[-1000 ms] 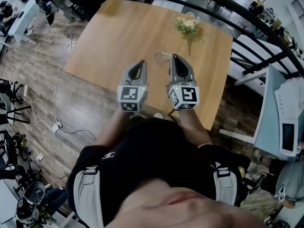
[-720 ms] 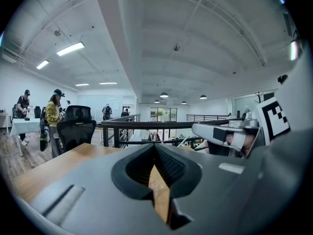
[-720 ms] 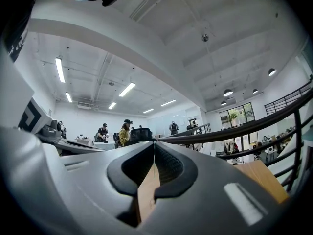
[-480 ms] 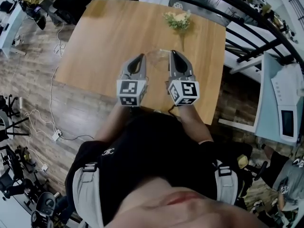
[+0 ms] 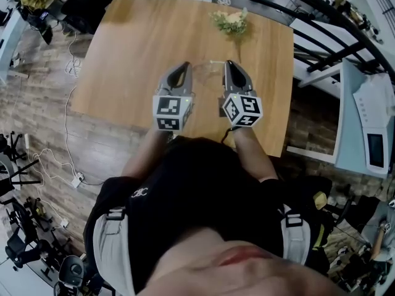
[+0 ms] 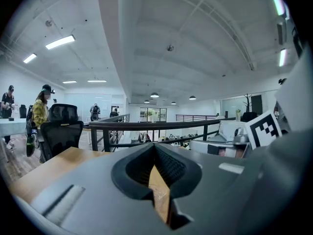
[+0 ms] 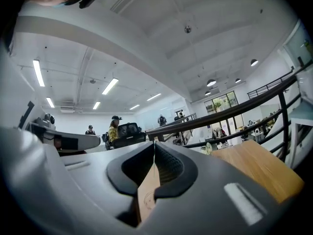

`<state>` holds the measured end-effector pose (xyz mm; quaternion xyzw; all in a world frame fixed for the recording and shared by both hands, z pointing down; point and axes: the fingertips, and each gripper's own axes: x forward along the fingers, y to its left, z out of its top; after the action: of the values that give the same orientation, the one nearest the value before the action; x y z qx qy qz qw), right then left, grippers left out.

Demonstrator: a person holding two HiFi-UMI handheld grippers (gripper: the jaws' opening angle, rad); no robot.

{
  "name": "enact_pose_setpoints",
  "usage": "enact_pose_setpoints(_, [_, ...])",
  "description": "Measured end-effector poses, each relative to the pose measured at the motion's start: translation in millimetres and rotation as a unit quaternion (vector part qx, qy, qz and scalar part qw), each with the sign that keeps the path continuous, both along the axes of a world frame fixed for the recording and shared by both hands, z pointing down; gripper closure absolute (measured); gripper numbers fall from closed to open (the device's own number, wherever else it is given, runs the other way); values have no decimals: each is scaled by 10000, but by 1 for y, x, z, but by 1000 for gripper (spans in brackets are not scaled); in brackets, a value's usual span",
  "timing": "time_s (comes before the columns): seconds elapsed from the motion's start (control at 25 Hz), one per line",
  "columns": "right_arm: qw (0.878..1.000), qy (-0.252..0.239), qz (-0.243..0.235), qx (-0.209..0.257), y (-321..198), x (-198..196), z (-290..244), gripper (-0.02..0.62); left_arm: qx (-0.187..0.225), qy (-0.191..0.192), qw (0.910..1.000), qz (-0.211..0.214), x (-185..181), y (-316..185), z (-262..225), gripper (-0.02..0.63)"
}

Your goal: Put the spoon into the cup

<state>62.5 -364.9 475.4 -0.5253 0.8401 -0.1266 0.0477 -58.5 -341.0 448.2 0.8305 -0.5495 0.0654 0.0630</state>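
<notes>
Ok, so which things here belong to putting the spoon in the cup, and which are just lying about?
For the job: clear cup, spoon, left gripper and right gripper, both shut and empty.
Lying about: flower bunch on the table, cables on the floor.

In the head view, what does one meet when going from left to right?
White power strip → left hand-held gripper → right hand-held gripper → white machine with a screen.
</notes>
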Motion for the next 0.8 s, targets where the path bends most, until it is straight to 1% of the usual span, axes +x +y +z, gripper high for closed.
enact_pose_setpoints(0.12, [9994, -178, 128, -250, -5, 4, 18, 591, -6, 1, 10000, 41, -2, -2, 2, 594])
enact_pose_setpoints(0.28, [9946, -655, 411, -691, -12, 16, 37, 591, -50, 4, 10000, 39, -8, -2, 5, 594])
enact_pose_setpoints(0.48, [9896, -864, 624, -963, -18, 17, 61, 591, -87, -1, 10000, 4, -19, -2, 10, 594])
enact_pose_setpoints(0.8, [9725, -1518, 928, -1502, -35, 18, 106, 591, -144, -52, 9998, -113, -34, -1, 14, 594])
